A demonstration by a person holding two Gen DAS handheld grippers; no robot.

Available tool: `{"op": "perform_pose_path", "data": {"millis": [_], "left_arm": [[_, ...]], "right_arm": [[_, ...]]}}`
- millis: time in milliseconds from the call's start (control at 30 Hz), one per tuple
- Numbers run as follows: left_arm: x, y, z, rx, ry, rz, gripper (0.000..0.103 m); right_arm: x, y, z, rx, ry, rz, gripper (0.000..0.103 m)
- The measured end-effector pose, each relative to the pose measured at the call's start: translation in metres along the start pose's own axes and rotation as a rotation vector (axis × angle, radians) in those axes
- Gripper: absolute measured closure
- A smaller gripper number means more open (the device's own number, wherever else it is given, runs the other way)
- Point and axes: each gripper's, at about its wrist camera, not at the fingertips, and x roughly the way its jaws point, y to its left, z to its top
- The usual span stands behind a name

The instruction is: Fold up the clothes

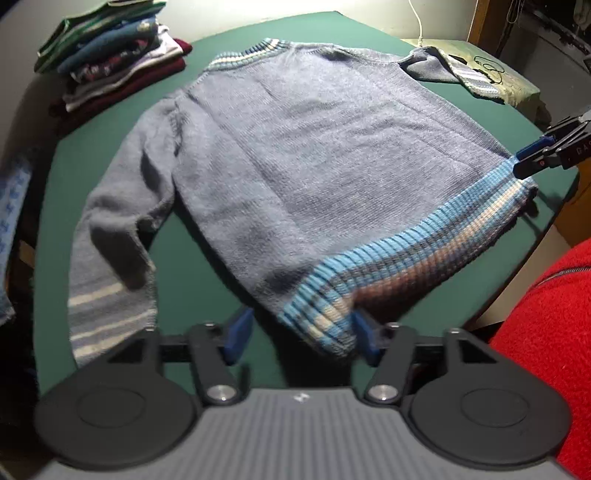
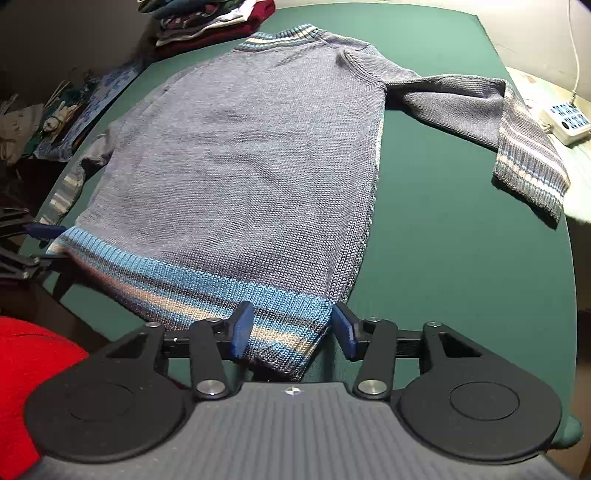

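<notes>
A grey-blue knit sweater (image 1: 314, 147) (image 2: 240, 155) lies spread flat on the green table (image 1: 207, 258) (image 2: 461, 258), collar far, striped hem near. One sleeve (image 1: 110, 240) runs down the left; the other sleeve (image 2: 517, 140) bends out to the right. My left gripper (image 1: 303, 336) is open, its blue pads on either side of the hem's left corner. My right gripper (image 2: 293, 330) is open too, straddling the hem's right corner. Each gripper shows in the other's view: the right gripper (image 1: 535, 155) at the hem's far end, the left gripper (image 2: 40, 232) at the left edge.
A stack of folded clothes (image 1: 110, 55) (image 2: 214, 18) sits at the far left of the table. A white power strip (image 2: 565, 122) with a cord lies beyond the right edge. A person's red garment (image 1: 546, 332) (image 2: 22, 369) is close by the near edge.
</notes>
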Motion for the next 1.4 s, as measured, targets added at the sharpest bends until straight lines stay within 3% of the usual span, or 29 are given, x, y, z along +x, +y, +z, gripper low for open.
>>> {"op": "perform_pose_path", "data": {"millis": [133,267,400,500,567,600,633,667,733,767,867,967,1400], "left_arm": [[0.002,0.001,-0.003,0.000,0.011,0.010,0.034],[0.009,0.001,-0.006,-0.054,0.034,-0.023,0.037],[0.010,0.003,-0.010,-0.125,0.047,-0.140,0.028],[0.011,-0.001,-0.010,-0.146,0.047,-0.166,0.026],[0.011,-0.002,-0.010,-0.158,0.045,-0.168,0.030],[0.011,-0.002,-0.009,-0.170,0.039,-0.171,0.036],[0.010,-0.001,-0.009,-0.184,0.031,-0.176,0.052],[0.010,0.002,-0.009,-0.202,0.024,-0.180,0.058],[0.011,0.007,-0.010,-0.240,0.017,-0.184,0.081],[0.013,0.010,-0.010,-0.257,0.015,-0.187,0.084],[0.009,0.015,-0.012,-0.275,0.001,-0.171,0.089],[0.000,0.017,-0.014,-0.250,-0.023,-0.134,0.092],[-0.005,0.006,-0.021,-0.122,0.010,-0.090,0.093]], "right_arm": [[0.004,0.005,-0.005,0.005,-0.011,-0.041,0.049],[0.008,0.011,-0.009,0.010,-0.021,-0.082,0.075],[0.010,0.014,-0.014,0.008,-0.037,-0.110,0.077],[0.009,0.016,-0.018,-0.001,-0.053,-0.118,0.076],[0.009,0.017,-0.020,-0.006,-0.064,-0.123,0.076],[0.008,0.017,-0.022,-0.007,-0.071,-0.126,0.076],[0.008,0.017,-0.023,-0.005,-0.078,-0.129,0.076],[0.008,0.017,-0.024,-0.001,-0.083,-0.131,0.076],[0.009,0.016,-0.024,0.018,-0.092,-0.131,0.076],[0.008,0.015,-0.024,0.031,-0.093,-0.132,0.079],[0.007,0.017,-0.024,0.045,-0.082,-0.133,0.090],[0.004,0.020,-0.027,0.026,-0.065,-0.131,0.093],[-0.001,0.027,-0.033,-0.042,-0.013,-0.129,0.094]]}}
